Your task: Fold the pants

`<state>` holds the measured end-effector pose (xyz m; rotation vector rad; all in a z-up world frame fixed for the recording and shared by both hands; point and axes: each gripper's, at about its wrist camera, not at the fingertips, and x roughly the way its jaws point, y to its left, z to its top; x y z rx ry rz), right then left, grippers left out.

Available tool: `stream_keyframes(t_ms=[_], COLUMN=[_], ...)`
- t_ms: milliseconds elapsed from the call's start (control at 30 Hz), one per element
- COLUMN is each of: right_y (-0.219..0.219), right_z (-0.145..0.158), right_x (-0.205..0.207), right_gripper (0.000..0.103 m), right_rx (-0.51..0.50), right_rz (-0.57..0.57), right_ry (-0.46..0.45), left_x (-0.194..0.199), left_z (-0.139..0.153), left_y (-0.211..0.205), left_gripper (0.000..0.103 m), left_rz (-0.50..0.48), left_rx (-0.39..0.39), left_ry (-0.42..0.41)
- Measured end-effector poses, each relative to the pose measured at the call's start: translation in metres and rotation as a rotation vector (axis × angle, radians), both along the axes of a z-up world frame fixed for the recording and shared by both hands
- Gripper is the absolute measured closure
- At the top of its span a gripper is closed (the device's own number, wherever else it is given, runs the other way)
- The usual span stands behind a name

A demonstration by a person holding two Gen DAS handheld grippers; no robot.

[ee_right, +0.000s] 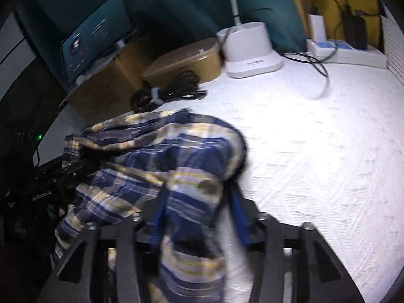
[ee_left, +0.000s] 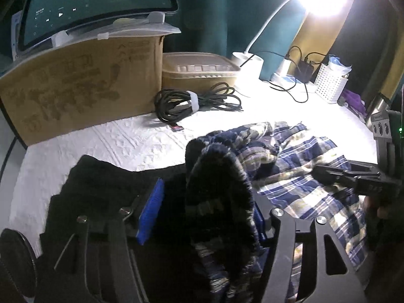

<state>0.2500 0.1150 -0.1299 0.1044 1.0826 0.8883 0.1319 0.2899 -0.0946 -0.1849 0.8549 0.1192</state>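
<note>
Pants: I see the plaid pants (ee_left: 298, 171) bunched on the white bench (ee_left: 106, 146), in front of the cable bundle (ee_left: 197, 101).
Left gripper (ee_left: 202, 214): jaws apart, a cloth fold between them.
Right gripper (ee_right: 199, 217): jaws apart, cloth draped between.

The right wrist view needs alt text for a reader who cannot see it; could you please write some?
Plaid pants lie bunched on a white textured cloth, a fold between the right gripper's blue pads. Behind stand a lamp base, a coiled cable and a lit screen.
</note>
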Motion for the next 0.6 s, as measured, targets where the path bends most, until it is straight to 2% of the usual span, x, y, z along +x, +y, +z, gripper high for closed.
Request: stream_keyframes(t_ms=[33, 233, 300, 333, 367, 500, 600], right_y=[-0.004, -0.019, -0.018, -0.017, -0.019, -0.034, -0.041], right_z=[0.000, 0.004, 0.004, 0.002, 0.000, 0.003, 0.017], right_x=[0.001, 0.002, -0.002, -0.006, -0.008, -0.005, 0.000], right_gripper=[0.045, 0.044, 0.041, 0.041, 0.041, 0.041, 0.041], right_rx=[-0.002, -0.048, -0.116, -0.182, -0.208, -0.235, -0.189], right_rz=[-0.011, -0.052, -0.051, -0.050, -0.054, -0.113, -0.152], right_ry=[-0.002, -0.052, -0.115, -0.163, -0.174, -0.176, -0.185], left_x=[-0.001, -0.003, -0.002, -0.001, -0.001, 0.000, -0.005], left_z=[0.001, 0.009, 0.007, 0.004, 0.002, 0.004, 0.021], left_y=[0.001, 0.008, 0.009, 0.008, 0.008, 0.011, 0.007], left_gripper=[0.040, 0.040, 0.039, 0.039, 0.038, 0.038, 0.039], left_rz=[0.000, 0.021, 0.021, 0.021, 0.020, 0.033, 0.023], left_rx=[0.005, 0.037, 0.060, 0.073, 0.084, 0.067, 0.038], left_ry=[-0.001, -0.022, -0.010, 0.000, 0.008, 0.018, -0.027])
